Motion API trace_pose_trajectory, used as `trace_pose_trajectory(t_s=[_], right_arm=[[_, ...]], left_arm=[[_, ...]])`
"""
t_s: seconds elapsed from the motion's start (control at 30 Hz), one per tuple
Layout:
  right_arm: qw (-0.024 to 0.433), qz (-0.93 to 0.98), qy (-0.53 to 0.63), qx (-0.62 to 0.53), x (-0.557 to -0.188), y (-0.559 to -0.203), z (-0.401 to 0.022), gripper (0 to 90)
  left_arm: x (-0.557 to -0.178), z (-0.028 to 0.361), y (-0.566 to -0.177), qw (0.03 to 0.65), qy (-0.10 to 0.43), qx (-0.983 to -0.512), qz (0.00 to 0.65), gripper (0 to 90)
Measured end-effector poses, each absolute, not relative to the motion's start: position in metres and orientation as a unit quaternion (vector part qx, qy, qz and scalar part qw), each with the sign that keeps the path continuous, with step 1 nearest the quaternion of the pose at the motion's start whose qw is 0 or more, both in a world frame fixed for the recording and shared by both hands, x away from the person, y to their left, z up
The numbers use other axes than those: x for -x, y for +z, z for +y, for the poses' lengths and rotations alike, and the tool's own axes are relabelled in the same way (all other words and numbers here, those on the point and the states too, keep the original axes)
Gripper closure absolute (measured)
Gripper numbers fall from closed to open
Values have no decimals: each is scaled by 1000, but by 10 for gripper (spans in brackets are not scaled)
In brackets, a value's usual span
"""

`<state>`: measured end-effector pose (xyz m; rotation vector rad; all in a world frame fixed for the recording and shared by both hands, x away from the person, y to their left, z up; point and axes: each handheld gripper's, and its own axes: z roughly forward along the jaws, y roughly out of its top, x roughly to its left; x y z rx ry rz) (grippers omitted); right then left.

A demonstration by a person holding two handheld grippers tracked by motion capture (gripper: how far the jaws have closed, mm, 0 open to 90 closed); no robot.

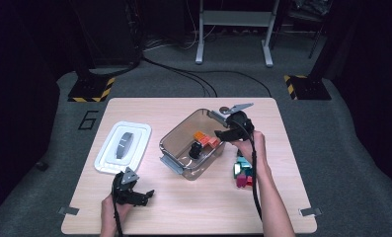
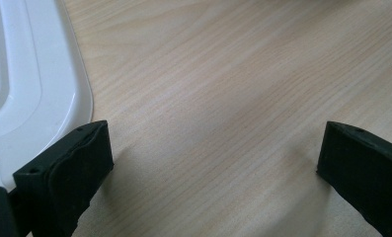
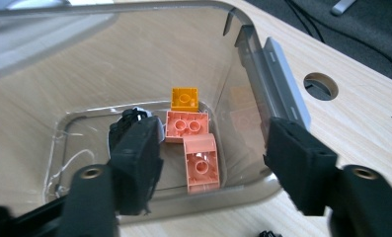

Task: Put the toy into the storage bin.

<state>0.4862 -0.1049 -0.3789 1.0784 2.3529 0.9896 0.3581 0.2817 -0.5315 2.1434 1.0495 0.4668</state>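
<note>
I'm working in a lab or test studio. Dark walls, hazard-striped stand bases (image 1: 91,89), floor cables (image 1: 193,76) and a numbered carpet mark (image 1: 87,120) show it.

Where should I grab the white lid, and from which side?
Grip the lid by its thin outer rim at the near corner, coming in low from the left gripper's side. It lies flat on the table, so only the edge fits open jaws.

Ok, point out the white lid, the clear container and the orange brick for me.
white lid (image 1: 109,154), high view, its flat left margin.
clear container (image 3: 275,79), right gripper view, its grey side latch.
orange brick (image 3: 184,98), right gripper view, its studded top.
</note>
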Motion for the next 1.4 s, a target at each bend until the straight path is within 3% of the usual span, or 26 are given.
trace_pose_trajectory(t_s=[0.27, 0.47, 0.63, 0.93, 1.4], right_arm=[[190, 812, 360, -417, -466, -381, -133, 195], [192, 795, 352, -456, -462, -399, -158, 175], [190, 784, 343, -480, -463, -415, -170, 223], [162, 775, 314, -525, -481, -457, -175, 403], [160, 780, 274, -539, -492, -475, -160, 441]], left_arm=[[-358, 282, -531, 347, 178, -827, 405, 4], [-358, 282, -531, 347, 178, -827, 405, 4], [-358, 282, -532, 348, 180, -826, 405, 4], [-358, 282, -532, 348, 180, -826, 405, 4], [-358, 282, -532, 348, 180, -826, 405, 4]])
